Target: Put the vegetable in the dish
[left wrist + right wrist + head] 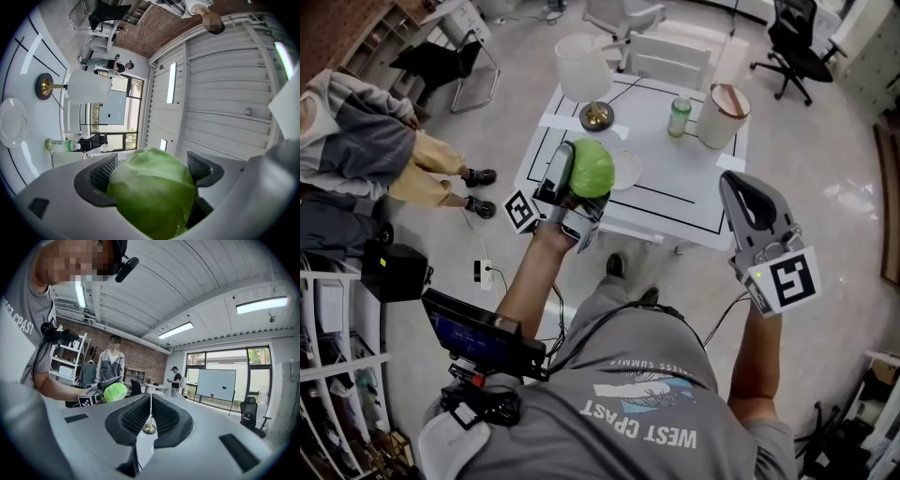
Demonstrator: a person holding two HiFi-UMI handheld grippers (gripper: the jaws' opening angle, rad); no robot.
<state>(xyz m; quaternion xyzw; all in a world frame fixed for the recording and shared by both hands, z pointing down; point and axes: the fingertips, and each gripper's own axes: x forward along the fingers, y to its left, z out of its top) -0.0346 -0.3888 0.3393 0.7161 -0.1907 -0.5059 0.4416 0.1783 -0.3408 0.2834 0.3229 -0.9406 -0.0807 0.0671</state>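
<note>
A round green cabbage is clamped in my left gripper, held in the air over the near left part of the white table. In the left gripper view the cabbage fills the space between the two dark pads. The dish, a small white plate, lies on the table just right of the cabbage and is partly hidden by it; it also shows as a plate at the left edge. My right gripper is shut and holds nothing, raised off the table's near right corner.
On the table stand a lamp with a white shade, a bottle with a green label and a white lidded container. A person sits to the left. Office chairs stand behind the table.
</note>
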